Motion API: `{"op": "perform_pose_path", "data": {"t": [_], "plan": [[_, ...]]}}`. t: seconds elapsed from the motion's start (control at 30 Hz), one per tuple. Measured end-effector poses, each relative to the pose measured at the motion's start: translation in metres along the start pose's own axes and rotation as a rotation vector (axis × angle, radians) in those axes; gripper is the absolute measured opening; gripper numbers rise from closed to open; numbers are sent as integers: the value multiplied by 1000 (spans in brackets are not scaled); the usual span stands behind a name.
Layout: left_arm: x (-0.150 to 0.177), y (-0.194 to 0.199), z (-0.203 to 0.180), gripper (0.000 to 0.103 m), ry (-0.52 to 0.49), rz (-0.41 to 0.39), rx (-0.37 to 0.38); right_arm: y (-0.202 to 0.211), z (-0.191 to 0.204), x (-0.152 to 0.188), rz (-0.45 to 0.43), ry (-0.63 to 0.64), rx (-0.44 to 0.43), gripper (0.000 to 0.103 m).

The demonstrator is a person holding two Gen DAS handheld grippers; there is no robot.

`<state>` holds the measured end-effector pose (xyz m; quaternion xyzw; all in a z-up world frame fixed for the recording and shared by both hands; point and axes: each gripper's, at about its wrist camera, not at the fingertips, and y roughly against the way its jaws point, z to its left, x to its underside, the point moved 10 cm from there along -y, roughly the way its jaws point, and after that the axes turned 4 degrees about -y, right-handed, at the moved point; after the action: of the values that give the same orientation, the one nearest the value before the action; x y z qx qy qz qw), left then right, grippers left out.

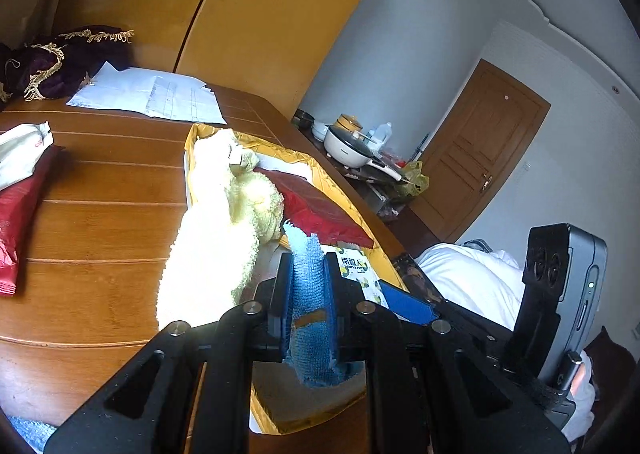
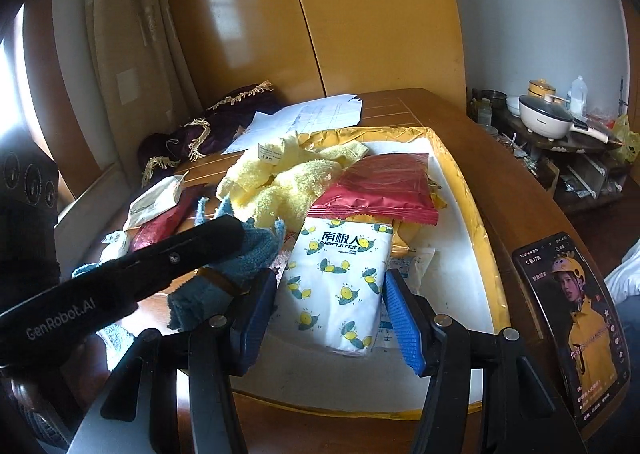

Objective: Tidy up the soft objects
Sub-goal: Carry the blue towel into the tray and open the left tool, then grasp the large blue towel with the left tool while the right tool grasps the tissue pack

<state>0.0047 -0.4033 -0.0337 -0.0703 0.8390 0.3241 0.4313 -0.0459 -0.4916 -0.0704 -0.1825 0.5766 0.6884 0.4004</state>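
Observation:
My left gripper (image 1: 307, 268) is shut on a blue cloth (image 1: 311, 330), which hangs above the near left edge of a yellow-rimmed box (image 1: 192, 157). The right wrist view shows the same gripper (image 2: 234, 232) with the blue cloth (image 2: 248, 256) bunched under it. A fluffy yellow towel (image 1: 224, 230) drapes over the box's left rim, partly on a red packet (image 2: 380, 185). My right gripper (image 2: 330, 320) is open, its blue pads (image 2: 402, 328) on either side of a lemon-print tissue pack (image 2: 340, 282) lying in the box (image 2: 480, 230).
Loose papers (image 1: 152, 95) and a purple gold-fringed cloth (image 1: 52, 61) lie at the table's far end. Red and white packets (image 1: 20, 189) sit on the table to the left. A lit phone (image 2: 576, 318) stands right of the box. A side table with a cooker (image 2: 546, 119) is beyond.

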Motion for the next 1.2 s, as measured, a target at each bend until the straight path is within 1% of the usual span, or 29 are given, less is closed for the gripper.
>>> {"op": "perform_pose_path", "data": {"t": [0.1,0.17,0.2,0.23,0.27,0.3,0.33,0.43,0.5,0.63,0.7,0.8,1.0,1.1,1.2], "plan": [[1,-1,3,12,12,6,-1,1,1,0,-6,2,-2,58],[1,0,6,18,28,4,-1,4,3,-2,-17,-3,-15,58],[0,1,7,23,36,1,3,7,3,-3,-25,-5,-19,59],[-1,3,9,32,43,-3,5,9,4,-5,-33,-7,-25,61],[-2,6,9,39,50,-13,10,11,6,-6,-41,-7,-31,63],[-4,10,10,51,56,-32,16,12,8,-7,-47,-6,-39,63],[-7,16,11,58,59,-53,17,13,11,-8,-51,-4,-47,64],[-15,34,17,65,60,-104,1,16,21,-10,-66,4,-77,64],[-17,49,25,69,77,-130,-5,21,30,-12,-82,9,-108,67],[-19,82,49,74,91,-195,-74,29,58,-17,-114,29,-192,74],[-17,98,63,75,99,-218,-114,27,76,-16,-105,46,-239,74],[-12,120,85,75,118,-232,-182,20,106,-10,-70,79,-325,75],[4,161,149,75,233,-236,-335,-2,174,-11,5,161,-476,75],[18,175,182,75,307,-228,-403,-16,202,-10,24,180,-518,75],[33,183,208,75,390,-209,-442,-33,221,1,64,171,-556,75]]}}
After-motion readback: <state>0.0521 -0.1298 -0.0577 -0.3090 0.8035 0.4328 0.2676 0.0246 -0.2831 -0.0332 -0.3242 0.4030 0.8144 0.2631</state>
